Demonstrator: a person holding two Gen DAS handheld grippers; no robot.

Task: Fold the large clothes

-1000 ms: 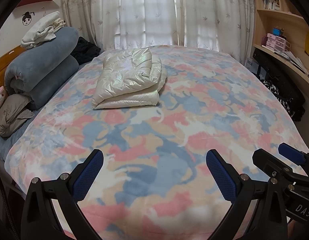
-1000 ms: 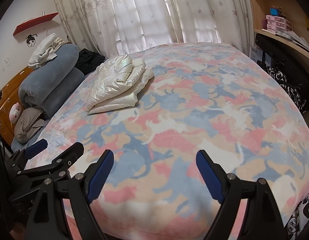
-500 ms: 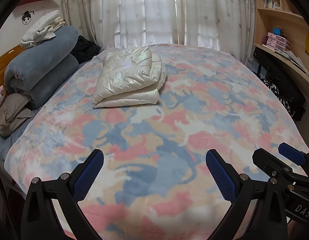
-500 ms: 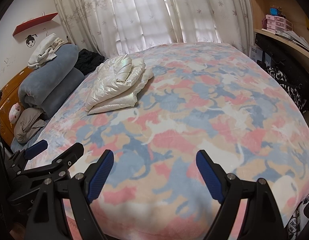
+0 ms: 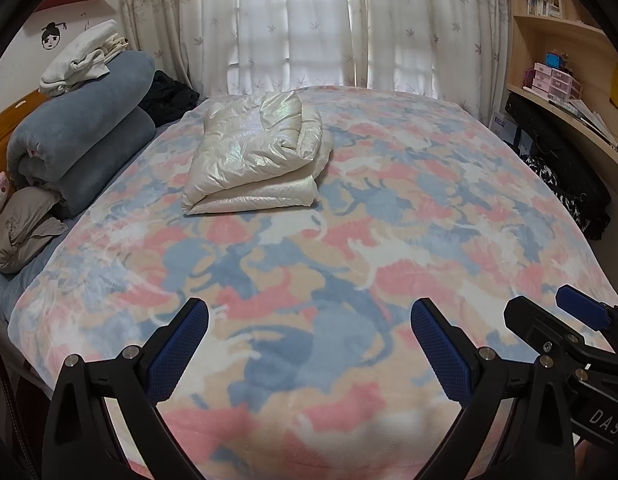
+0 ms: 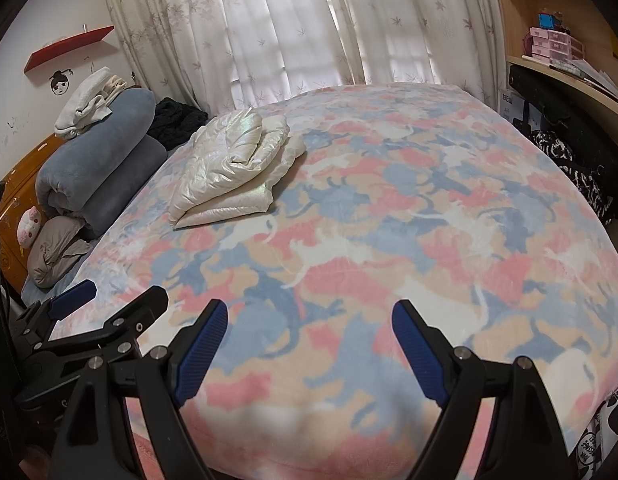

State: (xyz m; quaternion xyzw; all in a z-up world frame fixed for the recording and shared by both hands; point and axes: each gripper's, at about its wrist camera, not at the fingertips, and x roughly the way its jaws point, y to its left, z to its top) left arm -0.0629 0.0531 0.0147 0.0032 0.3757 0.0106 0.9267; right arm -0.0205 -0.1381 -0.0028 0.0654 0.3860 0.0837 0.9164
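Observation:
A pearly white puffer jacket (image 5: pixel 257 160) lies folded in a thick bundle on the far left part of the bed (image 5: pixel 389 240), which has a pink, blue and cream blanket. It also shows in the right wrist view (image 6: pixel 233 172). My left gripper (image 5: pixel 309 344) is open and empty, low over the bed's near edge, far from the jacket. My right gripper (image 6: pixel 309 344) is open and empty beside it, also at the near edge. Each gripper shows at the side of the other's view.
Rolled blue-grey blankets (image 5: pixel 81 140) with white clothes on top, a black garment (image 5: pixel 169 96) and a grey bundle (image 5: pixel 21 232) lie along the bed's left side. Curtains (image 5: pixel 309 24) hang behind. A wooden desk and shelves (image 5: pixel 569 92) stand at the right.

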